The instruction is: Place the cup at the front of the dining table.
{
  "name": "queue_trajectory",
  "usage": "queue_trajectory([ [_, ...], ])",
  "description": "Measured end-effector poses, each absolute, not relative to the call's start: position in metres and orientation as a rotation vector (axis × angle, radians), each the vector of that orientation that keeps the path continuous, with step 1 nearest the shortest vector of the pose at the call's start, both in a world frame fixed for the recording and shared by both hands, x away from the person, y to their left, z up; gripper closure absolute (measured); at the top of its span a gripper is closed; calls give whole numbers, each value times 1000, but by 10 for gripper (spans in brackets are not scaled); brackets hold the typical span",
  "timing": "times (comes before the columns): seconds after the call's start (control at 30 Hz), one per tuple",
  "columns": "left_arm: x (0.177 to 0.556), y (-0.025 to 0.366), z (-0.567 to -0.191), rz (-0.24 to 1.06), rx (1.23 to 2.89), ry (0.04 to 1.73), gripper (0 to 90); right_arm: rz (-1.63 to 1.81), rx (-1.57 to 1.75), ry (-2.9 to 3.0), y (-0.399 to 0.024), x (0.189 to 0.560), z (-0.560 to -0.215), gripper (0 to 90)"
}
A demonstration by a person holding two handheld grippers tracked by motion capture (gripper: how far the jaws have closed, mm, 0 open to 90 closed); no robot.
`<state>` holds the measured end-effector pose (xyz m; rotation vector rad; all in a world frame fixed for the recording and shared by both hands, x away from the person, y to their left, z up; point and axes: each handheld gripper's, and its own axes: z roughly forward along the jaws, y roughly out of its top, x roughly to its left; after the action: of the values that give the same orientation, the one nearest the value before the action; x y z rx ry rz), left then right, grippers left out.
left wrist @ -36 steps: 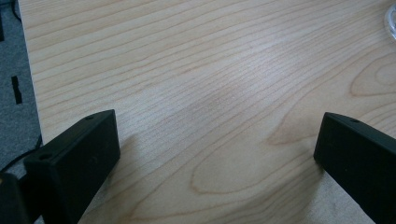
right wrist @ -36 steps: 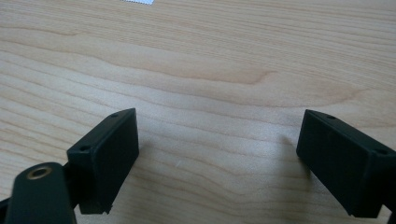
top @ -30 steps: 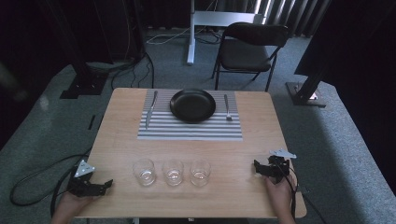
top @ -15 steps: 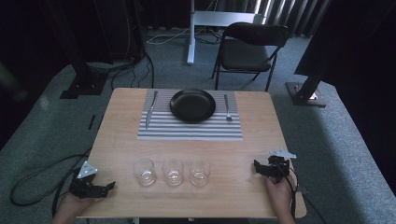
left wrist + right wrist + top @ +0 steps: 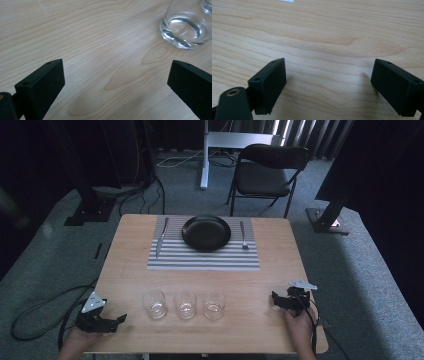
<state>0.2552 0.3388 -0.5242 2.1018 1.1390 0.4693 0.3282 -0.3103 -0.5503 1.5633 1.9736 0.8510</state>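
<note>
Shifted slightly rightward along the near table edge since a second ago: left gripper (image 5: 119, 319); right gripper (image 5: 276, 299) unmoved.

Left to right: left gripper low at the table's (image 5: 280, 270) near left corner, jaws spread wide on bare wood, gripping nothing, pointing toward the leftmost glass (image 5: 154, 303) just beyond. Middle glass (image 5: 185, 304) and right glass (image 5: 214, 304) in a row, near each other, all upright and looking empty. Open wood between right glass and right gripper, also spread wide, holding nothing, near the right edge. Farther back, well apart: striped mat (image 5: 202, 260) bearing knife (image 5: 160, 238), empty black plate (image 5: 206, 232), fork (image 5: 243, 235).
</note>
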Motion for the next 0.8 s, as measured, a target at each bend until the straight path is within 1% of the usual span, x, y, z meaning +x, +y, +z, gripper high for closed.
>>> queue_trajectory([
  [0.07,254,337,-523,491,2095,1133,15,852,1564,1973,-310,328,-550,123],
  [0.6,249,321,-499,455,2047,1017,15,851,1563,1973,-310,328,-550,123],
  [0.8,250,310,-494,457,2066,977,15,851,1563,1973,-310,328,-550,123],
])
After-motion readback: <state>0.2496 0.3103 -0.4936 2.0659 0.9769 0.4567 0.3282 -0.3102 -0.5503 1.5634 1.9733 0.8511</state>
